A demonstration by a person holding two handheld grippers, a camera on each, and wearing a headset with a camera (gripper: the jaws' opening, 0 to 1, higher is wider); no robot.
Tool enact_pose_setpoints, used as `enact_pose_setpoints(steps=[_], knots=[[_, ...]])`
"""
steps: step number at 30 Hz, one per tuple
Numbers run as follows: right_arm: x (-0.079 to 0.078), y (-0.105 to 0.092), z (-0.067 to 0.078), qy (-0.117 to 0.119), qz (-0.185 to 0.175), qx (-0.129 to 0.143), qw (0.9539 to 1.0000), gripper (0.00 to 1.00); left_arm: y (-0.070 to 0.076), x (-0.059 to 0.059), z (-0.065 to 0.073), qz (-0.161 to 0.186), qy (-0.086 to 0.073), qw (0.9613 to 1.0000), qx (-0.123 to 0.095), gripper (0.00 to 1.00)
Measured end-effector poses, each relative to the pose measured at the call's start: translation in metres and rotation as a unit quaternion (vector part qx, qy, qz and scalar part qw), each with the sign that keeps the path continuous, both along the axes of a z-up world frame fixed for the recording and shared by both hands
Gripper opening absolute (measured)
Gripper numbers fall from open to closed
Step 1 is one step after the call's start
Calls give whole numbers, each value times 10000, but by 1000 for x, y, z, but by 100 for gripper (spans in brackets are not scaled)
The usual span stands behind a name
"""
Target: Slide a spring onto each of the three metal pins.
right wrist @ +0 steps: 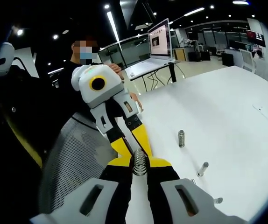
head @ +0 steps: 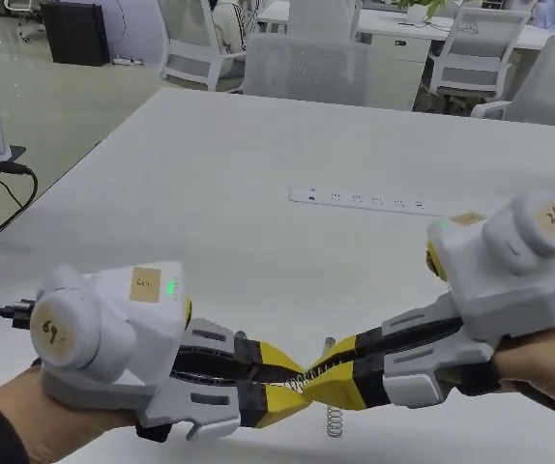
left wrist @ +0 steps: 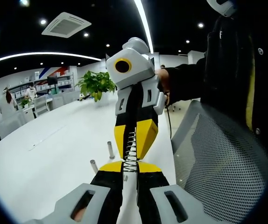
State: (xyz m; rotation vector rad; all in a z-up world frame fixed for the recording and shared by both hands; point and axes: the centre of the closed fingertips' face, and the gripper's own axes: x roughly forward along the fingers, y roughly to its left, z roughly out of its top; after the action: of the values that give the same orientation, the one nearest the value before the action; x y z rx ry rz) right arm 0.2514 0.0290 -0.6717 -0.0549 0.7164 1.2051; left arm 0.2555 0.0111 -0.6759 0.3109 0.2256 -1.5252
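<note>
Left gripper view: a spring [left wrist: 130, 148] is clamped by left gripper [left wrist: 130, 168] and right gripper [left wrist: 133, 156], and alignment over a bare pin [left wrist: 110, 150] is likely needed next.

One spring [left wrist: 131, 148], of thin bright wire, is hanging above the desk [head: 258, 193]. The yellow tips of the left tool [left wrist: 130, 168] and the right tool [right wrist: 140, 163] are both pinching it, nose to nose. In the left gripper view it is running straight from one tool to the other; in the right gripper view it is showing its round end. A second spring [right wrist: 181, 138] is standing upright on the desk; whether a pin is sitting inside it, I cannot tell. One bare pin [left wrist: 110, 150], short and grey, is standing upright, and another bare pin [left wrist: 93, 165] is standing near it, not touching.
</note>
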Motion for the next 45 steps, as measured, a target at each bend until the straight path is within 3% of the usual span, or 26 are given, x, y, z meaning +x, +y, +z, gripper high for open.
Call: enact_pose_setpoints(steps=[7, 12, 20, 23, 27, 29, 35, 38, 45], knots=[[1, 0, 1, 3, 101, -381, 9992, 9, -1, 1, 0, 4, -39, 10000, -2, 2], [2, -1, 1, -14, 293, -920, 9953, 8, -4, 1, 0, 9, -80, 10000, 12, 3], [1, -5, 3, -307, 757, -1889, 9786, 8, -11, 1, 2, -50, -172, 9998, 91, 3], [0, -5, 3, -329, 852, -2071, 9740, 8, -13, 0, 1, -87, -195, 9997, 131, 3], [-1, -9, 1, -416, 1009, -2428, 9639, 8, -16, -1, 0, -115, -211, 9996, 152, 3], [-1, -10, -1, -503, 1129, -2659, 9560, 8, -18, -1, -2, -132, -238, 9994, 197, 3], [-6, -14, -7, -533, 1288, -3021, 9430, 8, -23, -5, -7, -215, -261, 9989, 321, 3], [-7, -16, -7, -550, 1338, -3123, 9389, 8, -24, -6, -8, -232, -272, 9988, 336, 3], [-7, -19, -9, -487, 1366, -3182, 9369, 8, -25, -6, -9, -209, -246, 9989, 328, 8]])
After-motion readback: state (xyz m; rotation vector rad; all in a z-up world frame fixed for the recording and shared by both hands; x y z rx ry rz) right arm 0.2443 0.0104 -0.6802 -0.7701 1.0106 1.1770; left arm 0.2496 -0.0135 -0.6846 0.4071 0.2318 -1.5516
